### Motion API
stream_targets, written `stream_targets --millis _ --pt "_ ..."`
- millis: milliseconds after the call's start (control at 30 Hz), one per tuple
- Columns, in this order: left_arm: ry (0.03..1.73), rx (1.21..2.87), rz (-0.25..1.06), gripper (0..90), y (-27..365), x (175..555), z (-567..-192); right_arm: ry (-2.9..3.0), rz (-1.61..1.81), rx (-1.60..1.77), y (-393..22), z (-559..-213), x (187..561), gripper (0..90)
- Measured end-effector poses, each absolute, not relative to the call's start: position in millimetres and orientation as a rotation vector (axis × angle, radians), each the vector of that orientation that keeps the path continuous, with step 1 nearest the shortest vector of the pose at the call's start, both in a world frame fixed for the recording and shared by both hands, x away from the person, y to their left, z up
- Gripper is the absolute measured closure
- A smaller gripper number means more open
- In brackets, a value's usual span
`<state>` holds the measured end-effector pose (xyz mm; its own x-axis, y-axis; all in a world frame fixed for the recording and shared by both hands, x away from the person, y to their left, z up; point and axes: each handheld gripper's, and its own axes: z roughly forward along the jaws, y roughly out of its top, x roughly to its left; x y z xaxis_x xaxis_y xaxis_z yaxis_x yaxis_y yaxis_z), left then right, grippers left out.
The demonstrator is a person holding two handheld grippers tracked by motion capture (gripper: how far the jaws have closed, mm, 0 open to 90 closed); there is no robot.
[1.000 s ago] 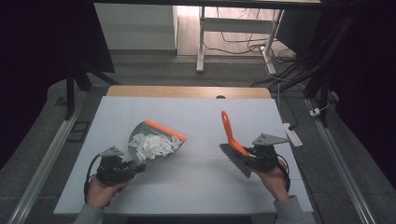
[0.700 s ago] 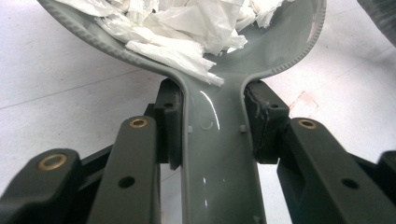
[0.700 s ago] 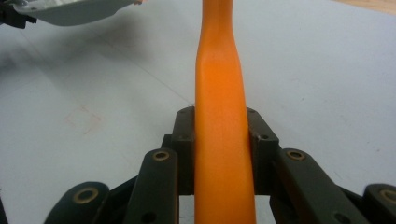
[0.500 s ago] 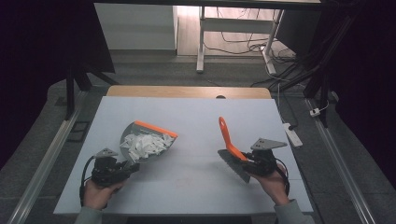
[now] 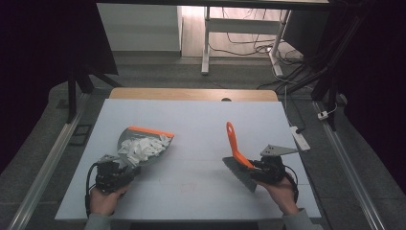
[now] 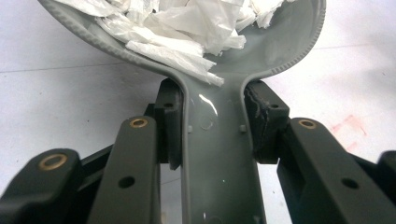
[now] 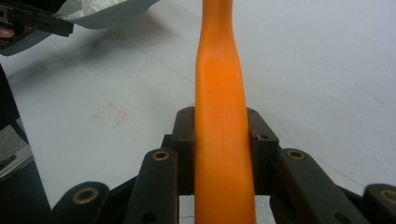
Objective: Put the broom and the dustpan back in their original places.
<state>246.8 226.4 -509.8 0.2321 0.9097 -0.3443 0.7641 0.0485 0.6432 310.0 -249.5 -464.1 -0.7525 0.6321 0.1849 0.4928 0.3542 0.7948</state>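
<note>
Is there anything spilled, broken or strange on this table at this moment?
Nothing stands out. The paper scraps all lie inside the dustpan, which the left claw clamps by its handle. The right claw clamps the orange brush.

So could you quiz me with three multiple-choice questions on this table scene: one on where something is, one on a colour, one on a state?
1. Where are the white paper scraps?
A. In the grey dustpan
B. Scattered on the floor
C. Under the brush

2. What colour is the brush handle?
A. Blue
B. Orange
C. Green

3. How is the left gripper?
A. Wide open, holding nothing
B. Lying on the table
C. Shut on the dustpan handle

Answers: 1 A, the scraps fill the dustpan. 2 B, the right gripper view shows it orange. 3 C, the jaws clamp the grey dustpan handle.
</note>
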Motion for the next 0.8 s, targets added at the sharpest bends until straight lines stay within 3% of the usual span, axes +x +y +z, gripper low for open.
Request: stream_targets --millis 800 --pt "1.685 1.675 0.252 61.3 225 252 -526 2.557 1.288 1.141 -242 -485 317 70.7"
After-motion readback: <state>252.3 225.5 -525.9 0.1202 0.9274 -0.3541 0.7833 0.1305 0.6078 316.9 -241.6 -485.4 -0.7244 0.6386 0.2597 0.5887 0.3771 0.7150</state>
